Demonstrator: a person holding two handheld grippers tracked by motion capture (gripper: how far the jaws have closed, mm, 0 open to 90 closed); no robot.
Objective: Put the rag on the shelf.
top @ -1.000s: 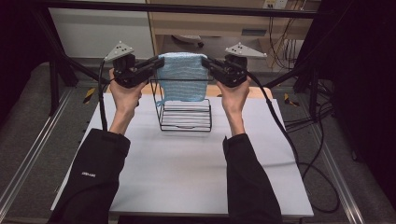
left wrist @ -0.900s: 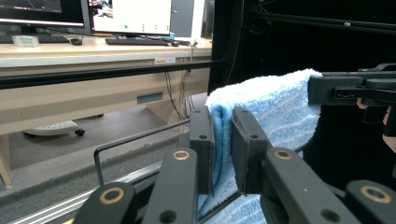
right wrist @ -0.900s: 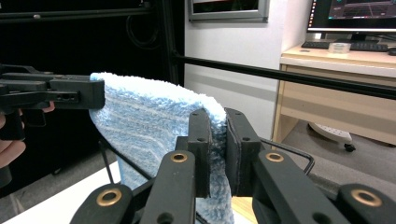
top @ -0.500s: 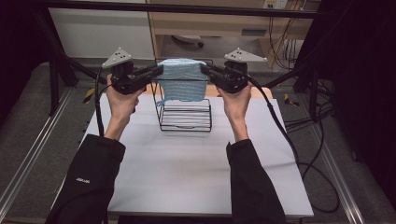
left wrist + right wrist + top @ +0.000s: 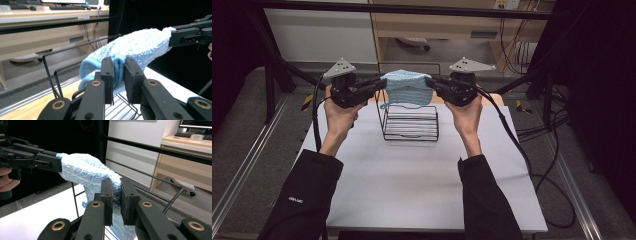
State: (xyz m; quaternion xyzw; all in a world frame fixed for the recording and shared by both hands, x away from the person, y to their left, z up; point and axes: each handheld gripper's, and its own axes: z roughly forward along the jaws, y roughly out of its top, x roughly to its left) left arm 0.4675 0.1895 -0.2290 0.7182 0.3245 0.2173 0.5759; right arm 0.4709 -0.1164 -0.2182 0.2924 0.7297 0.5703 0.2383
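White tabletop [image 5: 412, 185] fills the middle of the room, with a wooden desk [image 5: 447, 25] and dark framing behind it. On the left, the person's left hand [image 5: 339, 112] holds the left claw [image 5: 383, 82] up above the far part of the tabletop; its jaws are clamped on one end of a light blue fuzzy cloth [image 5: 406, 89], pinching a folded edge between the pads [image 5: 107, 75]. The cloth stretches across between both claws and hangs over the black wire rack [image 5: 410, 122] standing on the tabletop; whether it touches the rack's top wire I can't quite tell. On the right, the right claw [image 5: 428, 81], held in the right hand [image 5: 467, 112], is closed on the cloth's other end. Cables [image 5: 512, 140] trail away at the right.
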